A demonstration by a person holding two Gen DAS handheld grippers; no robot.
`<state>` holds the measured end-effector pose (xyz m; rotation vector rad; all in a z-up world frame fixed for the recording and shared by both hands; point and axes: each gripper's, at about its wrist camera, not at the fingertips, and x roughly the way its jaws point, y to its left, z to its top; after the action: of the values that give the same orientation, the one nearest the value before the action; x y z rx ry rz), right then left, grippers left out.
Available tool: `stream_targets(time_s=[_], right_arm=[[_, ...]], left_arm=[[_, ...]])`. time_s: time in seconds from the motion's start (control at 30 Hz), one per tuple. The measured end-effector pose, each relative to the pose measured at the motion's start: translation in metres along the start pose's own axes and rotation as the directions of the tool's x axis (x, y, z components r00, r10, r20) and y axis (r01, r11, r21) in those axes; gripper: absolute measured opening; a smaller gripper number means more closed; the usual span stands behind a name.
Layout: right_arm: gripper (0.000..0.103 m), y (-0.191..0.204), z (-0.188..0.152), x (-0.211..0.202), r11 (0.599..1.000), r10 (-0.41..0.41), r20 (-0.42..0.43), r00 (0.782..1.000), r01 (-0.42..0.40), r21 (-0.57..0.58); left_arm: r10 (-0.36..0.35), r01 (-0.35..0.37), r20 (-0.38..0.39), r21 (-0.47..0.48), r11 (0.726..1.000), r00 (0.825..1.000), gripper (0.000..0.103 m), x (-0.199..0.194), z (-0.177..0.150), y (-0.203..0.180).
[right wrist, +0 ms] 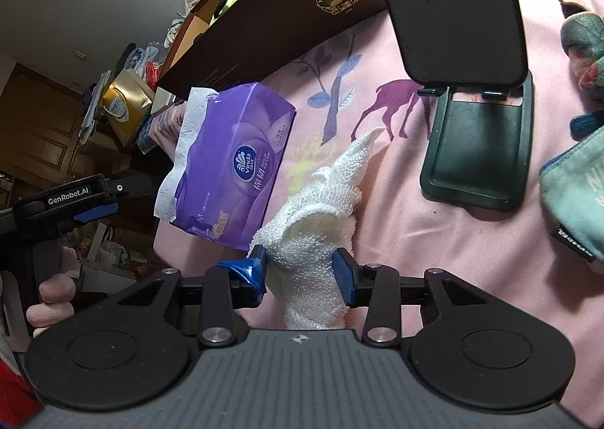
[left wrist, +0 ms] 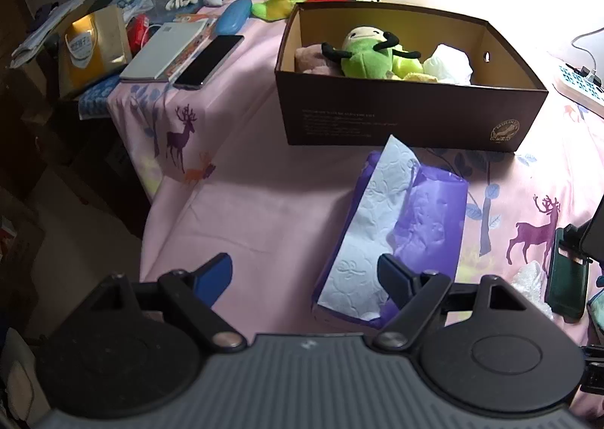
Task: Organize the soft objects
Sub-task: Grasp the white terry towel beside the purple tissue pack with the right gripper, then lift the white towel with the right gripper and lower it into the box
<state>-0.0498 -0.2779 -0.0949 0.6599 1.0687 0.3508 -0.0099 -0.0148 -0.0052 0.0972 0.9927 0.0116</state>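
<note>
A white knitted cloth (right wrist: pixel 313 225) is flanked by the right gripper's (right wrist: pixel 302 270) fingers beside the purple tissue pack (right wrist: pixel 234 165); whether it is pinched cannot be told. The left gripper's (left wrist: pixel 305 274) fingers are spread wide over that pack's near end.

White knit cloth (right wrist: pixel 313 225) bunched on pink bedsheet (right wrist: pixel 377 210), beside purple tissue pack (right wrist: pixel 234 165). Green plush (left wrist: pixel 368 51) lies in brown box (left wrist: pixel 407 116).
</note>
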Motion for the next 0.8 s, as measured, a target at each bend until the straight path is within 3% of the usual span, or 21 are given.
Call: stream_targets(time_s=[0.47,0.8], right_arm=[[0.038,-0.009,0.001,0.014,0.997,0.055,0.005,0.998,-0.056,0.054],[0.029,-0.004,-0.002,0.006,0.995,0.056,0.044,0.997,-0.059,0.081]], left_arm=[[-0.028,0.027,0.017,0.02,0.999,0.999,0.082,0.0,0.006,0.001],[-0.094,0.092,0.036,0.057,0.994,0.995,0.082,0.008,0.027,0.002]])
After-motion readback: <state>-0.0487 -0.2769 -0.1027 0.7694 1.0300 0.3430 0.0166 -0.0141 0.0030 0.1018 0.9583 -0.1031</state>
